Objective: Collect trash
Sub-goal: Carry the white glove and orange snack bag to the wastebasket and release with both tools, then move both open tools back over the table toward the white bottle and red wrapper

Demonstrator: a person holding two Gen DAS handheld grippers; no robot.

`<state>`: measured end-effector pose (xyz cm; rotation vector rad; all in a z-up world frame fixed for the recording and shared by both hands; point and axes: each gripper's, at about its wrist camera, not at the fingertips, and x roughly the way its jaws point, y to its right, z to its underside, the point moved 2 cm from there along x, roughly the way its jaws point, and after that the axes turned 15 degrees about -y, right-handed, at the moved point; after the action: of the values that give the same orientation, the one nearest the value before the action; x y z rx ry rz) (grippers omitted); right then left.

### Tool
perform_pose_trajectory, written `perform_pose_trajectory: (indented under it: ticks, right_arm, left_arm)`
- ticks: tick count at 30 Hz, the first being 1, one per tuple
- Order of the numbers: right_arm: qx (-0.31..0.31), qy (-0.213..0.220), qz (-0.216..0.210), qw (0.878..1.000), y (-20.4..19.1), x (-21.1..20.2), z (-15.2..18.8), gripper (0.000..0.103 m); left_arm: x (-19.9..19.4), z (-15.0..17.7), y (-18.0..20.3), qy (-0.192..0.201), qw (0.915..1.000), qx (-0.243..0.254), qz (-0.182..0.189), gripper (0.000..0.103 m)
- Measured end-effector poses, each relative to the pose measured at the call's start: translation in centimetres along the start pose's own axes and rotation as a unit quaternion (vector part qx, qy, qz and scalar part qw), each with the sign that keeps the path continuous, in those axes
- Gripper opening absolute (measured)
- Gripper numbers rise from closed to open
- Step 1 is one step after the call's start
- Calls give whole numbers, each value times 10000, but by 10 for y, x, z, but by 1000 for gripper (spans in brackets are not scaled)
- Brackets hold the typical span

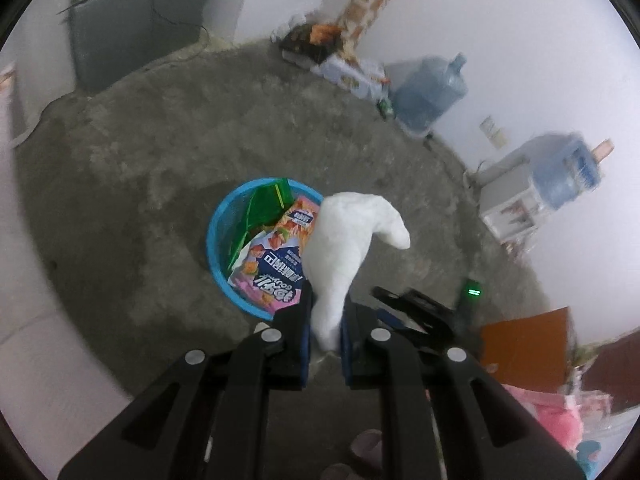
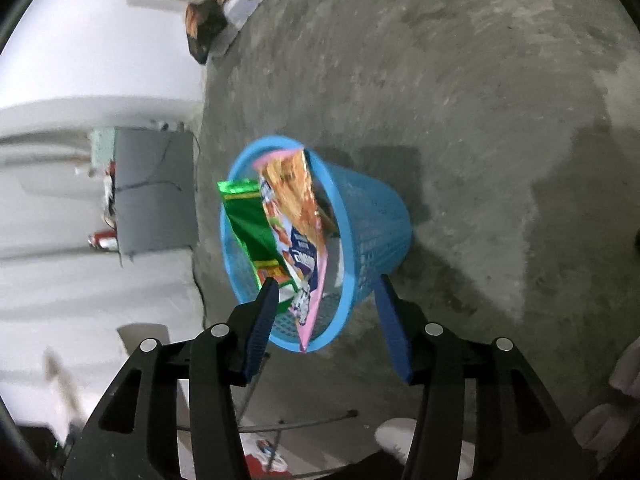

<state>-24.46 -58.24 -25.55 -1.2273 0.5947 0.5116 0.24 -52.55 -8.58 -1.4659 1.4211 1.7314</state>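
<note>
Rough grey concrete floor (image 1: 132, 168) fills both views, with white walls behind it. Ahead of the left gripper (image 1: 325, 322) stands one round blue plastic mesh basket (image 1: 214, 240), already holding two snack bags: one green foil bag (image 1: 266, 204) and one pink and blue printed bag (image 1: 276, 264). The left gripper is clamped on one crumpled white paper wad (image 1: 348, 248), which sticks out forward past its fingertips and hangs above the near right edge of the basket rim, not yet inside. The right gripper (image 2: 332, 312) has its jaws wide apart and holds nothing; in its view the basket (image 2: 372, 216) lies just ahead between the fingers, and the green bag (image 2: 252, 228) and pink bag (image 2: 296, 216) stand tall out of the opening.

As I judge it, the risk is in the release. The wad is over the rim and not over the middle, so if it is let go here it may hit the rim or the tall bags and roll onto the floor. Both bags already stick out, so a push could also tip one out.
</note>
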Motion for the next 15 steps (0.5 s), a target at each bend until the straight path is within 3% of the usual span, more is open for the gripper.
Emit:
perform_pose_trajectory:
  ticks: [2,3,4,5,8,15]
  right_arm:
    - [9,35,-113,9999,-3,-6,-1,49]
    - [6,50,-157,9999,-4,-8,0,49]
    - [-16,64,-205,9998,-6,-7,-1,49]
    - [-65,71,-236,9997,-9,-8,-1,49]
    - [-225,67,-201,9995,-17,-7,-1,49]
    - [-764,-128,38,9970,-41,12,8,48]
  left_arm:
    - [32,-17,4,-326,9994,2,-99,34]
    - [52,-25,4,-548,9982,-16,-248,51]
    - [60,-27,2,-636,9972,-76,-390,56]
    - [68,-28,-1,-689,9961,-186,-526,57]
    - [69,-18,-10,-721,9955,-445,-427,62]
    - [4,22,-28,-169,9969,-742,-190,70]
